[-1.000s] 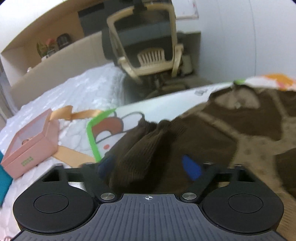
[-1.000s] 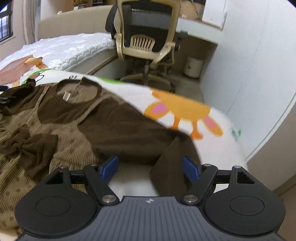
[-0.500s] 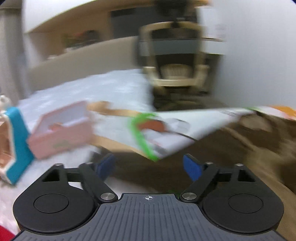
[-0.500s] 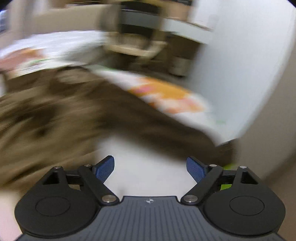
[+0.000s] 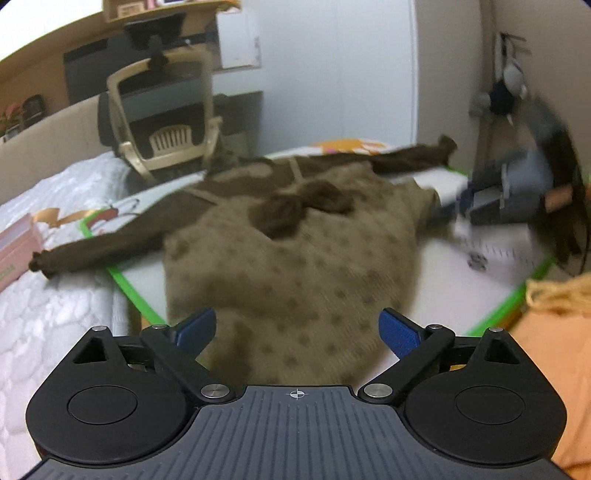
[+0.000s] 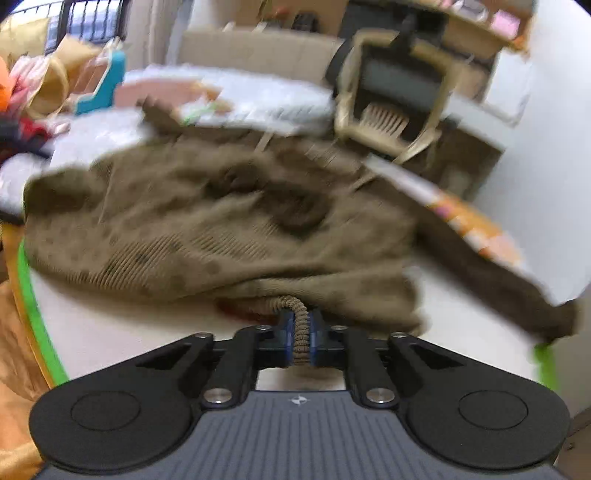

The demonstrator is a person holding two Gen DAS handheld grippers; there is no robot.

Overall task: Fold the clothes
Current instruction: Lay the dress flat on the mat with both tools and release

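Judging by its ribbed knit and the way it slumps, the brown dress (image 5: 295, 258) looks soft, light and floppy, best taken at a hem or sleeve end. It lies spread face up on the white mat (image 5: 491, 266), sleeves out to both sides. The right gripper (image 6: 302, 332) is closed tight on a bunched bit of its hem edge. The left gripper (image 5: 297, 330) hovers just over the skirt end, jaws wide apart and holding nothing.

Location: home bedroom; evidence: quilted mattress (image 5: 55, 302); padded headboard (image 5: 48, 144); desk chair (image 5: 162, 122) beside it; wall shelf (image 5: 162, 9); clothes pile (image 6: 22, 85).
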